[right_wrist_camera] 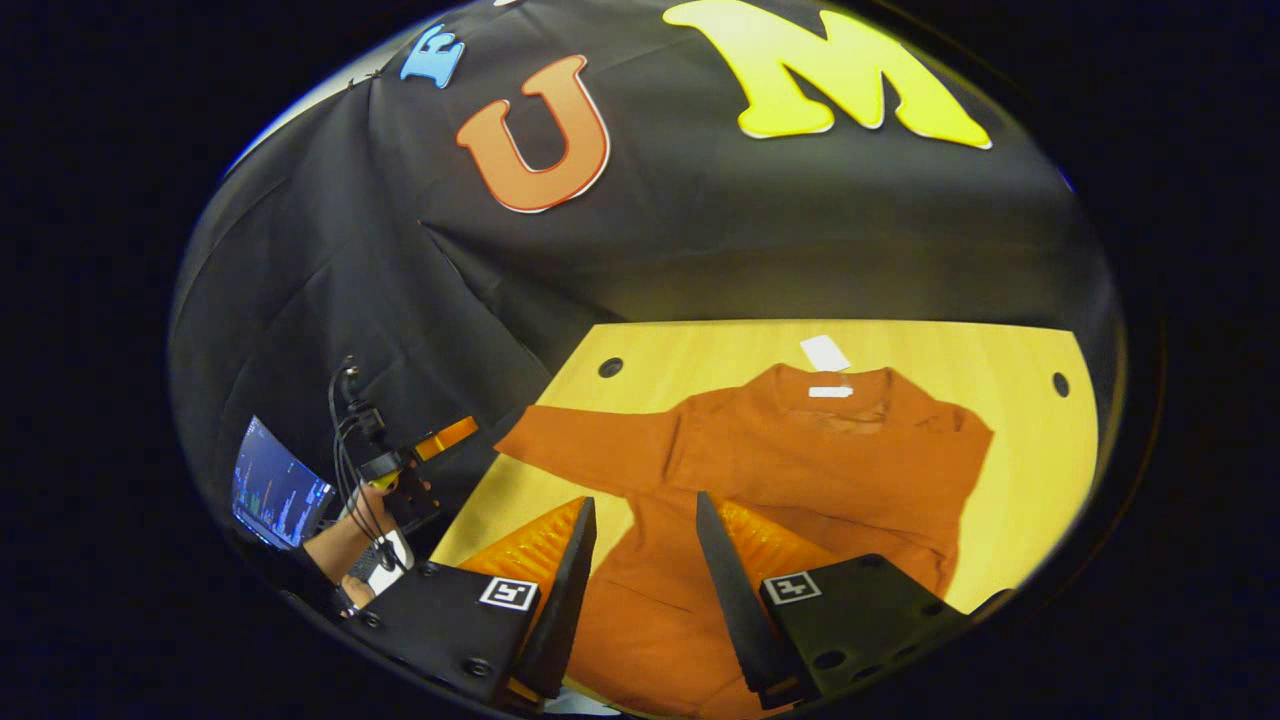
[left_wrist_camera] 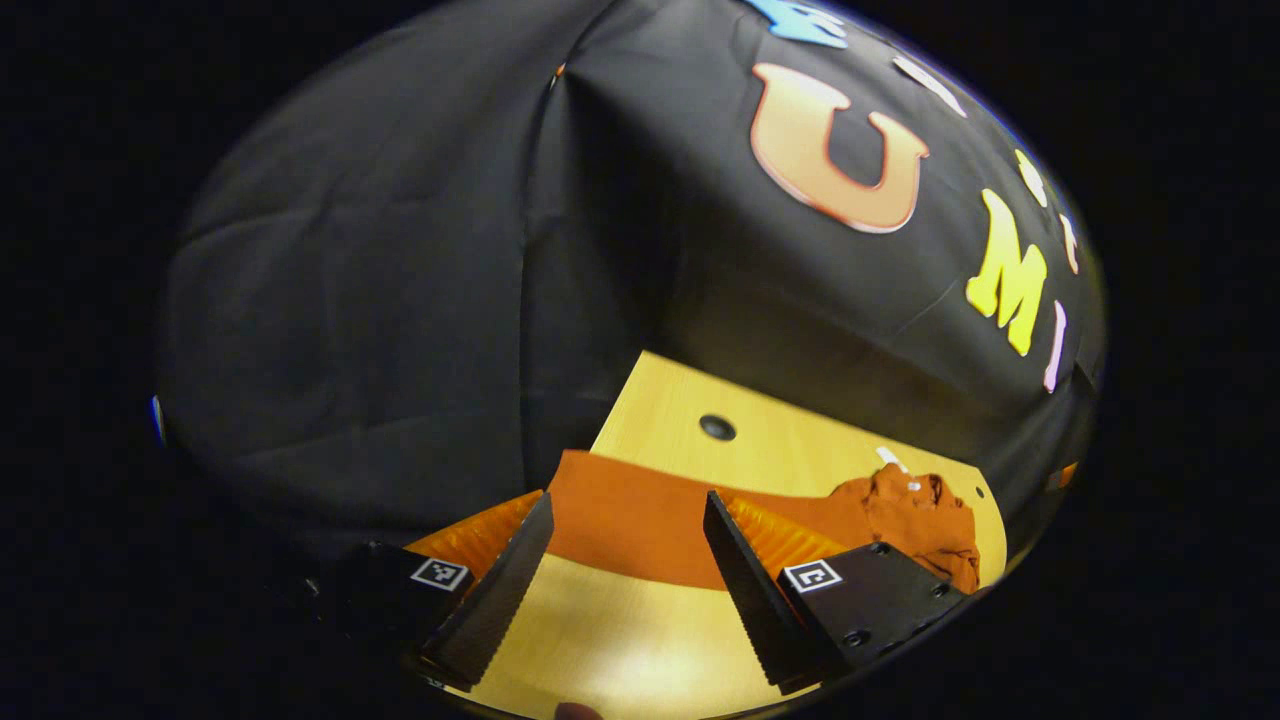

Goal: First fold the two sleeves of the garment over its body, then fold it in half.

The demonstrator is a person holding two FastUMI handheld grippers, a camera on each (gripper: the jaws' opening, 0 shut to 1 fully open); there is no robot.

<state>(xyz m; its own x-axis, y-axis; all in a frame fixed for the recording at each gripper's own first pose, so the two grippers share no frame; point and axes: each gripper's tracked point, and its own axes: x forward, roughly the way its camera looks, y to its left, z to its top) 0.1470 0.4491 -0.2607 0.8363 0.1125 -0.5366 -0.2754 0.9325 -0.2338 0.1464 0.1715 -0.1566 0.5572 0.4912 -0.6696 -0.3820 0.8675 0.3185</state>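
The garment [right_wrist_camera: 800,460] is laid flat on the wooden table [right_wrist_camera: 1030,440], collar toward the booth wall. One sleeve [left_wrist_camera: 640,520] is stretched sideways across the table; the other appears already folded over the body. The left gripper [left_wrist_camera: 625,570] is held released, jaws parted, lined up just short of that sleeve, probably to grip it. The right gripper [right_wrist_camera: 640,580] is also unclenched, poised above the lower body, nothing grasped.

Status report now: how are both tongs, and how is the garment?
Left tongs open, holding nothing. Right tongs open over the garment. One sleeve spread out flat, the other already on the body. Nothing in the way on the table.
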